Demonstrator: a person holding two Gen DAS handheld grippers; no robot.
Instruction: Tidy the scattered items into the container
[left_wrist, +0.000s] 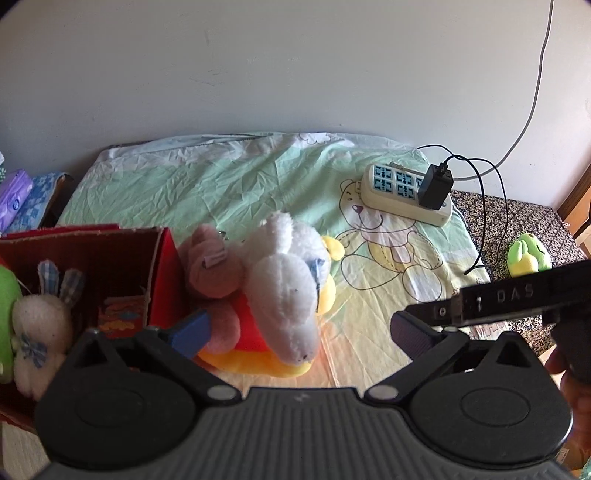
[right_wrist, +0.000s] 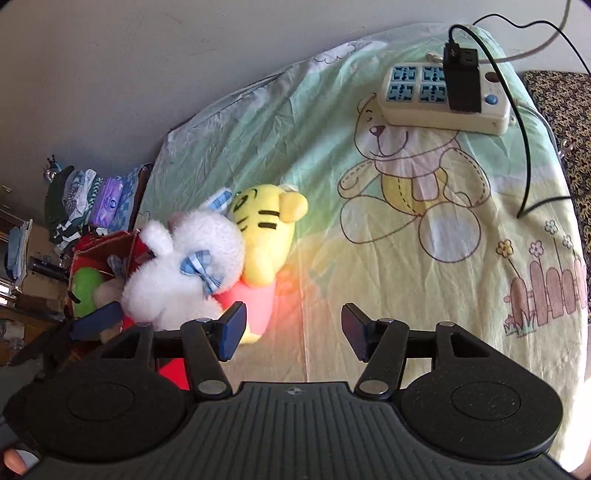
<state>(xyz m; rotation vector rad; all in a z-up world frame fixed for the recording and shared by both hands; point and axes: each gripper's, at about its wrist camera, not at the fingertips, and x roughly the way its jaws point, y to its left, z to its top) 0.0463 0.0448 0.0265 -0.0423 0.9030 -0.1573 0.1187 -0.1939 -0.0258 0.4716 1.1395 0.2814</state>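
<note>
On a bed covered by a pale green and yellow sheet (right_wrist: 369, 258) printed with a cartoon bear, a red cardboard box (left_wrist: 162, 280) stands at the left. Inside it, in the left wrist view, sit a small cream plush rabbit with checked ears (left_wrist: 40, 321) and a green plush (left_wrist: 7, 295) pressed against its left side.

Just beside the box's right wall lies a heap of soft toys. A white plush rabbit with a blue checked bow (right_wrist: 184, 273) lies on top, a pink plush (left_wrist: 210, 266) rests between it and the box, and a yellow striped tiger plush in a red and pink shirt (right_wrist: 266, 236) lies under and behind the white one. Another small green plush (left_wrist: 528, 254) sits well apart on the dark patterned cloth at the right edge of the bed.

The left gripper (left_wrist: 295, 332) hovers over the heap with its jaws spread wide and nothing between them; its blue left pad is close to the pink plush. The right gripper (right_wrist: 291, 330) is likewise released, jaws apart over bare sheet, its left pad just beside the tiger's shirt.

Near the far edge of the bed, a cream power strip (right_wrist: 443, 96) carries a black charger (right_wrist: 461, 81), whose black cable (right_wrist: 528, 147) trails across the sheet.
</note>
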